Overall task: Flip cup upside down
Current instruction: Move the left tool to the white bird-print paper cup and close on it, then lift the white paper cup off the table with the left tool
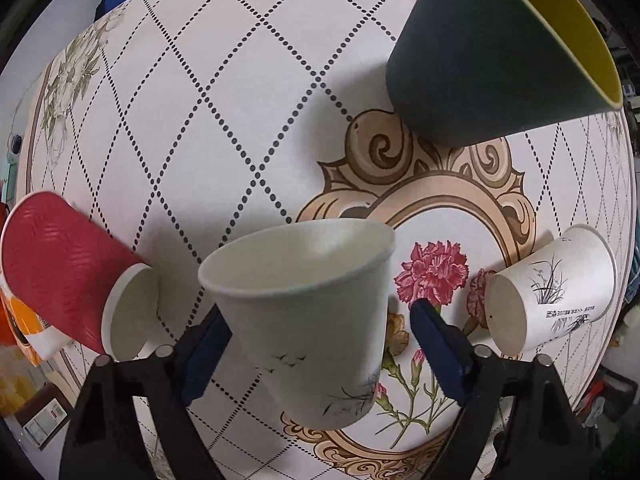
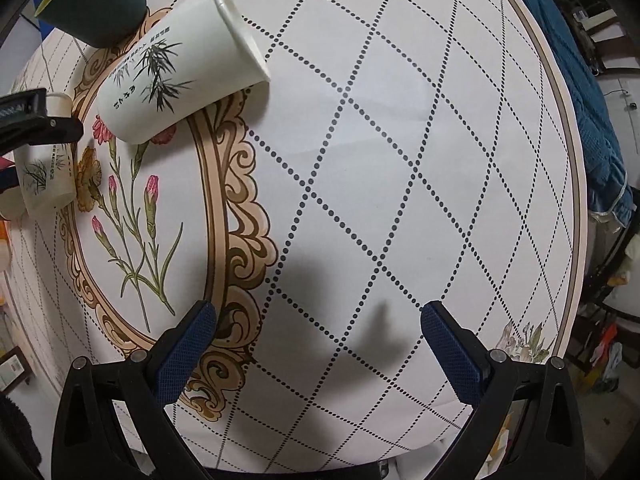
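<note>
Left gripper [image 1: 320,344]: fingers spread either side of white paper cup [image 1: 308,320]; left pad close against the cup's wall, right pad apart from it, grip not certain; cup upright, mouth up, at 6 o'clock over the tablecloth [image 1: 200,120]. Right gripper [image 2: 318,352]: fingers wide apart, holding nothing, over bare cloth. Cups, four: dark green cup [image 1: 492,52], 1 o'clock, rim cut off; red cup [image 1: 68,276], 9 o'clock, edge hidden; bamboo-print cup [image 1: 552,288], 3 o'clock.
</note>
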Demonstrator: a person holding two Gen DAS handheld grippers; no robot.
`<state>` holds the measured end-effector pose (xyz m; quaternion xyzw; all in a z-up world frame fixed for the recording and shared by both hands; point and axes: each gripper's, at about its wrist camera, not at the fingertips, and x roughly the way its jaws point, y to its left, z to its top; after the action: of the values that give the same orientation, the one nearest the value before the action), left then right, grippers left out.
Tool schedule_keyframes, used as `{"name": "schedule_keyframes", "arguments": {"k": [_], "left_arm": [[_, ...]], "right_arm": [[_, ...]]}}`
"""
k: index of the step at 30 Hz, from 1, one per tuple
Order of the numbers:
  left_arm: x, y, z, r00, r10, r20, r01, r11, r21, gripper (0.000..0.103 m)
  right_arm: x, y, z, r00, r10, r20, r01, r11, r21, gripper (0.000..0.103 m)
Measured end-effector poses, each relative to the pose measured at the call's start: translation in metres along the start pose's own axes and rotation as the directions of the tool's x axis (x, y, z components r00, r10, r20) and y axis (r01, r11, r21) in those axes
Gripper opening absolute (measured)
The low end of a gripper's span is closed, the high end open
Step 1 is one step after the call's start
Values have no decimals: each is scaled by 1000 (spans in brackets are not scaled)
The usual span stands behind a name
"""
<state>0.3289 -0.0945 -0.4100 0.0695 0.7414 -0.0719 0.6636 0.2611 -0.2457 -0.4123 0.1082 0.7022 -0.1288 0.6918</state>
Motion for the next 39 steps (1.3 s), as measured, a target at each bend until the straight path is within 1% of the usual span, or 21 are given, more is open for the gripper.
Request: {"name": "schedule_keyframes", "arguments": {"k": [3,4,5,6,8,9,12,14,16,22,24,27,31,39], "left_arm": [[6,0,-5,1000,9,1,-9,1000,10,70],[5,0,-2,1000,8,2,-8,1000,11,68],[7,4,-1,1000,11,6,-12,1000,13,64],[10,7,3,1000,18,9,-18,1000,14,62],[10,9,6,1000,20,16,-20,1000,21,61],[9,8,16,999,26,20,-26,999,23,61],[4,8,15,999,37,38,-39,999,36,61],[0,4,23,998,37,41,-39,998,40,60],[0,5,23,998,37,50,-40,998,43,60],[-24,0,25,997,27,69,-31,998,60,60],[-34,2,15,997,24,74,-29,998,64,60],[-45,4,5,997,16,72,-21,998,65,60],[-60,8,-19,998,13,63,-18,997,71,60],[-71,16,-89,1000,10,17,-10,999,54,60]], "right_arm": [[0,-5,0,1000,1,0,-1,1000,8,103],[-1,-3,-1,1000,0,1,0,1000,10,103],[-2,-5,-2,1000,0,2,0,1000,13,103],[-5,-3,-5,1000,0,3,0,1000,16,103],[-8,-6,-7,1000,2,7,-2,1000,20,103],[-11,-2,-9,1000,1,8,-2,1000,20,103],[-17,-2,-12,1000,-3,14,2,1000,22,103],[-21,-5,-14,1000,-5,16,5,1000,25,103],[-27,-7,-15,1000,-8,20,8,1000,30,103],[-39,-4,-18,1000,-11,30,10,999,50,103],[-48,1,-21,999,-5,32,3,998,56,103],[-55,-6,-31,999,0,35,-2,998,60,103],[-60,-11,-47,1000,13,27,-15,998,63,103],[-80,-14,-87,999,40,29,-40,999,11,103]]}}
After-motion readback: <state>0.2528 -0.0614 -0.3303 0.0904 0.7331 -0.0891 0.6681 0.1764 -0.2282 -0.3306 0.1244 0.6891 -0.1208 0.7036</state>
